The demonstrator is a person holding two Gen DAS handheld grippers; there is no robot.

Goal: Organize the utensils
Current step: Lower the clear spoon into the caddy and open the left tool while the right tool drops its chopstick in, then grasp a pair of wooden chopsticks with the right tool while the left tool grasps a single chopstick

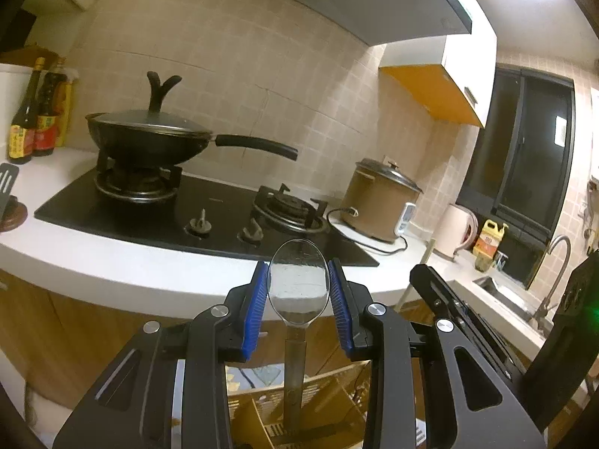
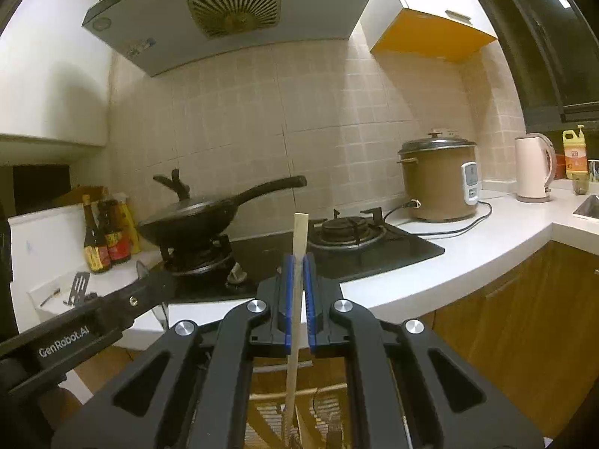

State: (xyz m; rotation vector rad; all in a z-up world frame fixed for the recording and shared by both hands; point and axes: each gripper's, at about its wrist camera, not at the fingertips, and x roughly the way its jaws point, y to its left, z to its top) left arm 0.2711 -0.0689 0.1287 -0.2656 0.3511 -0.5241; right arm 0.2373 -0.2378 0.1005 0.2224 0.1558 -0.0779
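Note:
My left gripper (image 1: 298, 271) is shut on a clear plastic spoon (image 1: 298, 280). The blue pads press the sides of its bowl, and its handle hangs straight down toward a wooden utensil organizer (image 1: 318, 393) below. My right gripper (image 2: 298, 262) is shut on a pale wooden chopstick (image 2: 299, 239). The chopstick stands upright, its top above the pads and its lower end reaching down into the wooden organizer (image 2: 318, 408). The left gripper's body shows at the lower left of the right wrist view (image 2: 75, 333).
A white counter (image 1: 112, 258) holds a black gas hob (image 1: 209, 205) with a lidded wok (image 1: 149, 134). Sauce bottles (image 1: 33, 119) stand at the left. A brown rice cooker (image 1: 378, 198), a kettle (image 1: 458, 232) and a sink (image 1: 501, 292) are at the right.

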